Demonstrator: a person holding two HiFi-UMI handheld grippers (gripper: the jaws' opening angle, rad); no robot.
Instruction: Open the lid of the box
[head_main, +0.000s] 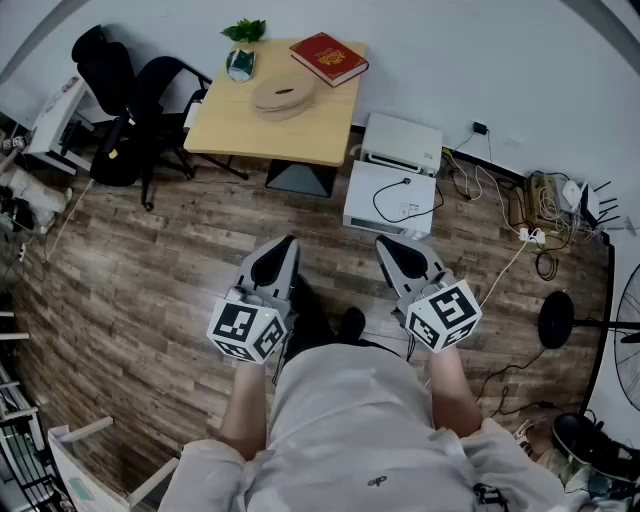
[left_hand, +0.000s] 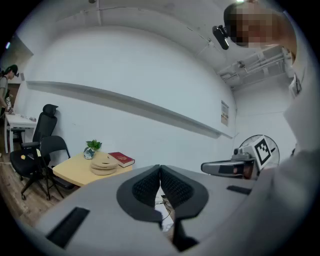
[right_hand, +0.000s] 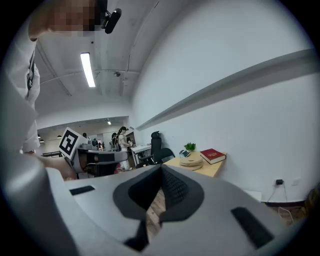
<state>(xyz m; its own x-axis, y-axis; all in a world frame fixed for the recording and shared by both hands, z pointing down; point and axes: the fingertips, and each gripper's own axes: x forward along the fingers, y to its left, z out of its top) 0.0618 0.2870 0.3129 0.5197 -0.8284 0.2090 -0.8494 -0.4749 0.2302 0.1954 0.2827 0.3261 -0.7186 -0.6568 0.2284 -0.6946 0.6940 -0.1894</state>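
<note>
The box is a round, flat wooden one with a lid (head_main: 284, 95), lying on a small yellow table (head_main: 240, 135) far ahead by the white wall. It also shows small in the left gripper view, box (left_hand: 102, 164), and in the right gripper view, box (right_hand: 191, 161). I hold both grippers close to my body, well short of the table. The left gripper (head_main: 284, 247) (left_hand: 160, 170) is shut with nothing between its pads. The right gripper (head_main: 390, 247) (right_hand: 161, 171) is likewise shut and empty.
A red book (head_main: 328, 58) and a small potted plant (head_main: 243, 45) share the table. Black office chairs (head_main: 130, 100) stand to its left, white appliances (head_main: 395, 175) with cables to its right. A fan base (head_main: 556, 318) stands on the wooden floor at right. People stand far off (right_hand: 121, 142).
</note>
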